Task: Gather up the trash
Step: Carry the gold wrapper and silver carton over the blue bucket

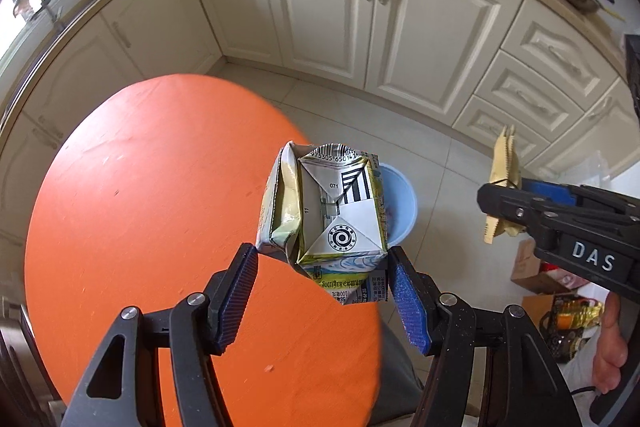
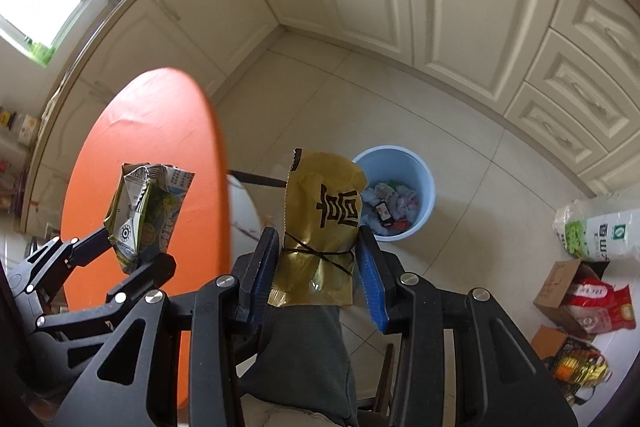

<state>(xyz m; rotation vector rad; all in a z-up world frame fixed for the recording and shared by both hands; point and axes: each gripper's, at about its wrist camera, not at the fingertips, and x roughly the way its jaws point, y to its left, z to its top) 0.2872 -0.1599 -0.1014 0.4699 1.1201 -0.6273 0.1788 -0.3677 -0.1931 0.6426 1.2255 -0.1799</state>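
My left gripper [image 1: 322, 259] is shut on a crushed drink carton [image 1: 324, 211], held in the air over the edge of the orange round table [image 1: 140, 207]. It also shows in the right wrist view [image 2: 146, 211]. My right gripper [image 2: 318, 255] is shut on a gold snack packet [image 2: 320, 223] with black characters. The packet also shows in the left wrist view [image 1: 504, 183]. A light blue trash bin [image 2: 394, 193] stands on the floor beyond both grippers, holding several wrappers. In the left wrist view the bin [image 1: 400, 203] is partly hidden behind the carton.
Cream kitchen cabinets [image 1: 332, 11] run along the far wall. A cardboard box [image 2: 560, 287] with red packets, a white sack [image 2: 608, 235] and an oil bottle [image 2: 580, 367] lie on the tiled floor at the right. A dark chair seat [image 2: 304, 355] is below my right gripper.
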